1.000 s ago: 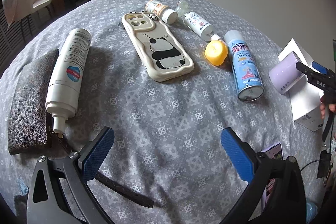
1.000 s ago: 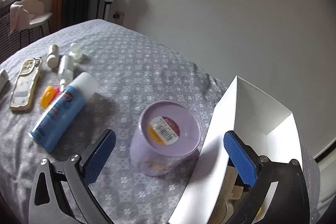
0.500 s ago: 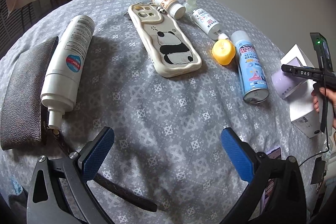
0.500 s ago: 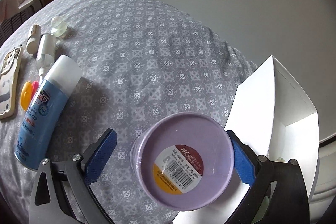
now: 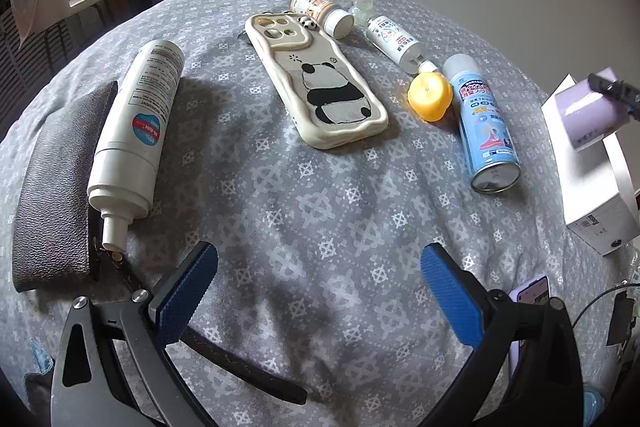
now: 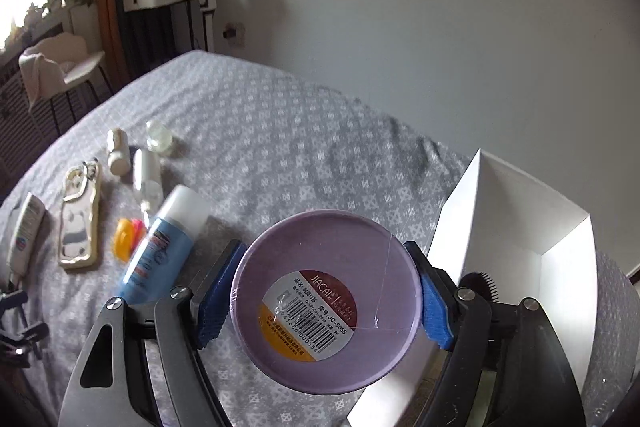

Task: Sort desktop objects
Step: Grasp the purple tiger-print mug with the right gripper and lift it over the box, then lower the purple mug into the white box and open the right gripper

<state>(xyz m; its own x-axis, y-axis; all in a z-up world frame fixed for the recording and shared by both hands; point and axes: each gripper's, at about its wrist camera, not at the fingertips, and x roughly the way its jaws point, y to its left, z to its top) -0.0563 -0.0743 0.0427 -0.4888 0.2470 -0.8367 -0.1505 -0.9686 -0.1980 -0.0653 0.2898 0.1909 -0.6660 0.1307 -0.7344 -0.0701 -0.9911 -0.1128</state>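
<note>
My right gripper (image 6: 324,301) is shut on a purple cup (image 6: 326,303), bottom label facing the camera, lifted above the cloth beside the open white box (image 6: 560,251). From the left wrist view the purple cup (image 5: 590,117) hangs over the white box (image 5: 600,195) at the far right. My left gripper (image 5: 316,291) is open and empty, low over the grey cloth. Ahead of it lie a white pump bottle (image 5: 136,131), a panda phone case (image 5: 316,79), a blue spray can (image 5: 484,123), an orange cap (image 5: 430,97), a small white bottle (image 5: 394,41) and a pill bottle (image 5: 322,11).
A brown leather pouch (image 5: 52,187) with a strap lies at the left edge. A phone (image 5: 530,291) lies by my left gripper's right finger. A dark comb (image 6: 484,285) sits inside the white box. A wall stands behind the table; a chair is far left.
My right gripper closed on the purple cup and lifted it off the cloth beside the box. My left gripper stayed open, shifting only slightly.
</note>
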